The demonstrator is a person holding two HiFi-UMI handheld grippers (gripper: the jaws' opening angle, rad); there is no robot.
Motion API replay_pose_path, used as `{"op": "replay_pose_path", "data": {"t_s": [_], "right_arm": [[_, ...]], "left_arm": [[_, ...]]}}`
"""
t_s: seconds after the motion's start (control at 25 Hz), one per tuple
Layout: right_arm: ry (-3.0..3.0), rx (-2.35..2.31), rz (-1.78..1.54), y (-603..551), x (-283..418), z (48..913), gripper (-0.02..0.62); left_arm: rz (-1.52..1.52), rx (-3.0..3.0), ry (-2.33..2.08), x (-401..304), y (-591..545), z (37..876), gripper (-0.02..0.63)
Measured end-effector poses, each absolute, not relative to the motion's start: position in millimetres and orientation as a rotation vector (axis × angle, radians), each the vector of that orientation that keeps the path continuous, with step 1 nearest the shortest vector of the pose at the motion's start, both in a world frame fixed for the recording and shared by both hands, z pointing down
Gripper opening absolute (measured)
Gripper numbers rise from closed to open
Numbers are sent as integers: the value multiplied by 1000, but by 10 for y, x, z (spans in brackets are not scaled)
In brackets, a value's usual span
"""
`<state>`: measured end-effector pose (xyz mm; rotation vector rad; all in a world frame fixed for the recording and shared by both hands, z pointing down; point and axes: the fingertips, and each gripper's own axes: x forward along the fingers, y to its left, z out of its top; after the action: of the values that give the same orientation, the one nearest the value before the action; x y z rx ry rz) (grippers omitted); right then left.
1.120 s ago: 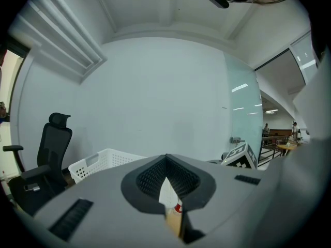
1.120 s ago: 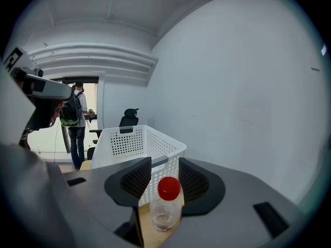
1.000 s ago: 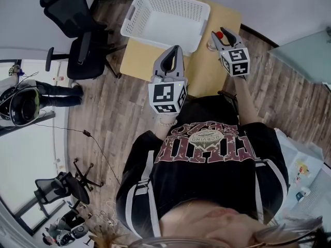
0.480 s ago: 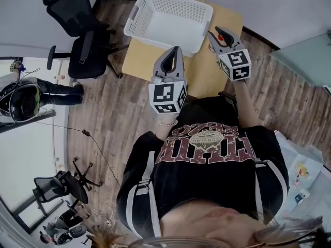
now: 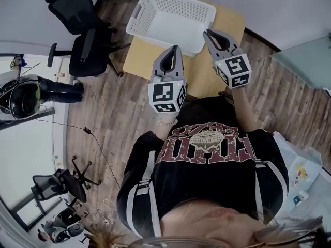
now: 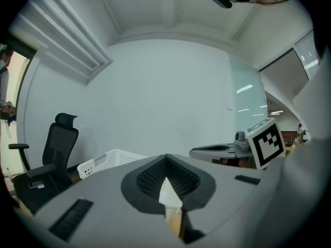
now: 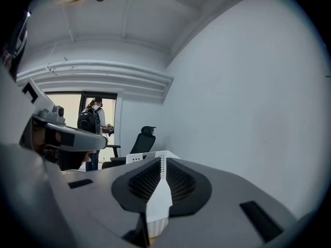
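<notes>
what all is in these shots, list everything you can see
basket: one, white, perforated, on the far part of the table
table: one, light wood, in front of the person
office chair: one, black, on the floor left of the table
bystander: one, with a dark backpack, in the doorway beyond the chair
floor: one, grey-brown wood planks, around the table
shirt: one, black with red print, on the person holding the grippers
left gripper: one, grey, jaws together on nothing, over the table's near edge
right gripper: one, grey, jaws together on nothing, over the table by the basket's right end
</notes>
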<state>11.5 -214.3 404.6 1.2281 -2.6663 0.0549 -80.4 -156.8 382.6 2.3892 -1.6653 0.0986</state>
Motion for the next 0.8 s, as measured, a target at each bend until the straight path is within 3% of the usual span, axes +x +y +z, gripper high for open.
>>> {"op": "replay_pose_path", "data": {"t_s": [0.8], "right_arm": [[-2783, 1130, 62, -1972, -263, 3785, 18]], "left_arm": [[88, 2381, -1695, -918, -1707, 3789, 48]]}}
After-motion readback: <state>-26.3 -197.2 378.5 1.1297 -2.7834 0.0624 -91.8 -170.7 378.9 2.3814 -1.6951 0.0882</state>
